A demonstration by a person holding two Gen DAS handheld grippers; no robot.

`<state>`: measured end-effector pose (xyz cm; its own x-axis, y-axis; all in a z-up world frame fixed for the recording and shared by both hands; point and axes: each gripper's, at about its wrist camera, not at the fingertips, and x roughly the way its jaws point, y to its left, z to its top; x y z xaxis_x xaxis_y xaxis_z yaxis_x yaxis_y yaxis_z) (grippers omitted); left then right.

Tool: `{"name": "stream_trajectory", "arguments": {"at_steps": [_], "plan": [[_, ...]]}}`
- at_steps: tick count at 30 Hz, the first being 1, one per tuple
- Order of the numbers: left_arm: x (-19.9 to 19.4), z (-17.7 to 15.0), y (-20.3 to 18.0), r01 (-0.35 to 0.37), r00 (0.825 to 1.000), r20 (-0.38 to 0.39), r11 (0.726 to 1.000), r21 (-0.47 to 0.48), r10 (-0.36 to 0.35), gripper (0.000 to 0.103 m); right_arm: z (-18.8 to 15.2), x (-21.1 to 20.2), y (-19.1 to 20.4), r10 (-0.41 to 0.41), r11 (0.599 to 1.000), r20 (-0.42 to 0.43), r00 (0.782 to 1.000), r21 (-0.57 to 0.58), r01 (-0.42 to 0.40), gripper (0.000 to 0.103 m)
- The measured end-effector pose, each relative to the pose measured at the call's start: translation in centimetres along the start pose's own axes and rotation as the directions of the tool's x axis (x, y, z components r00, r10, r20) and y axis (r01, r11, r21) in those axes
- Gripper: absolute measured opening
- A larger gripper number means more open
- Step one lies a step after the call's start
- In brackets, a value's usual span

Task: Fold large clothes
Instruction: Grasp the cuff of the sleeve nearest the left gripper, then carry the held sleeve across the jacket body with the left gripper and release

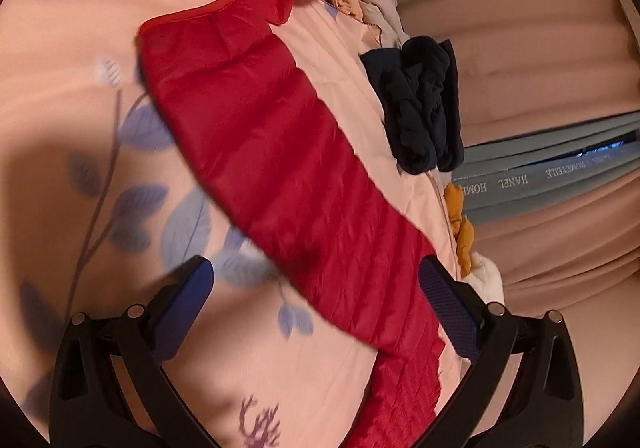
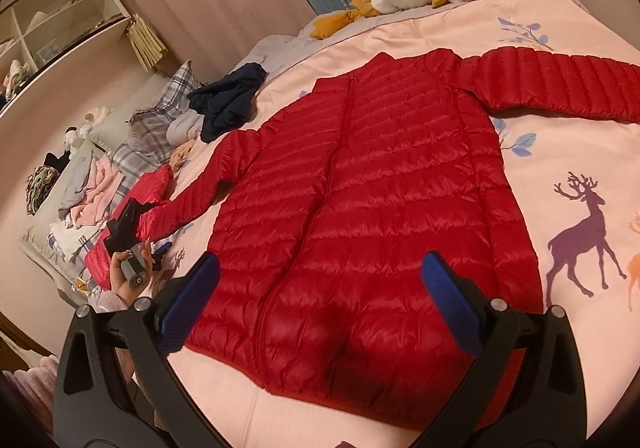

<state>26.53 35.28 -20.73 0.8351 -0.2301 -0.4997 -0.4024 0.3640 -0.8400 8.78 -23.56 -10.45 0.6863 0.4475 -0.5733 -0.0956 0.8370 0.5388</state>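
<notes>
- Your red jacket (image 2: 360,208) lies spread flat, front up, on the pink bedspread (image 2: 560,152), both sleeves stretched out to the sides — a fair starting shape for folding.
- Your right gripper (image 2: 320,288) hovers over the hem with its jaws spread wide and nothing between them; it seems placed to take the lower edge.
- Your left gripper (image 1: 316,284) is also released, empty, poised above one sleeve (image 1: 280,176) that runs diagonally across the spread — likely the first part to fold inward.
- The dark garment (image 1: 420,108) sits beside the sleeve, apart from it, so it shouldn't catch.
</notes>
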Motion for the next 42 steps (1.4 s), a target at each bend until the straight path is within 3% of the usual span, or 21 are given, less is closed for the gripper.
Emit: {"name": "stream_trajectory", "arguments": {"at_steps": [7,19,20,23,25,27,30,34,42], "plan": [[1.0,2.3,0.2,0.039,0.997,0.068,0.998,-0.051,-0.035,0.102,0.4,1.5,-0.1,-0.012,1.0,-0.013,1.0,-0.007,0.012,0.101],[1.6,3.4,-0.3,-0.033,0.99,0.131,0.995,-0.096,0.046,0.099,0.7,3.4,-0.3,-0.057,0.998,-0.04,0.998,0.015,0.058,0.101],[1.6,3.3,-0.3,-0.064,0.988,0.13,0.993,-0.1,0.077,0.096,0.8,3.5,-0.3,-0.061,0.998,-0.042,0.997,0.013,0.062,0.101],[1.9,3.1,-0.3,-0.119,0.984,0.12,0.989,-0.085,0.129,0.074,0.7,3.5,-0.4,-0.075,0.997,-0.041,0.996,0.016,0.076,0.101],[2.1,3.1,0.0,-0.138,0.984,0.103,0.987,-0.08,0.146,0.049,0.6,3.4,-0.5,-0.086,0.996,-0.043,0.995,0.022,0.087,0.101],[2.3,3.2,0.6,-0.16,0.983,0.082,0.984,-0.081,0.166,0.031,0.6,3.3,-0.5,-0.096,0.995,-0.042,0.994,0.023,0.097,0.101],[2.2,3.1,1.2,-0.176,0.981,0.074,0.982,-0.065,0.18,0.018,0.5,3.0,-0.1,-0.11,0.994,-0.038,0.993,0.013,0.111,0.101],[1.9,2.7,0.4,-0.217,0.973,0.082,0.976,0.01,0.216,0.009,0.6,3.0,0.4,-0.115,0.993,-0.038,0.993,0.003,0.115,0.101],[0.8,1.8,-3.7,-0.267,0.959,0.147,0.944,0.196,0.24,0.006,0.4,3.1,1.5,-0.124,0.992,-0.043,0.991,-0.033,0.123,0.101]]}}
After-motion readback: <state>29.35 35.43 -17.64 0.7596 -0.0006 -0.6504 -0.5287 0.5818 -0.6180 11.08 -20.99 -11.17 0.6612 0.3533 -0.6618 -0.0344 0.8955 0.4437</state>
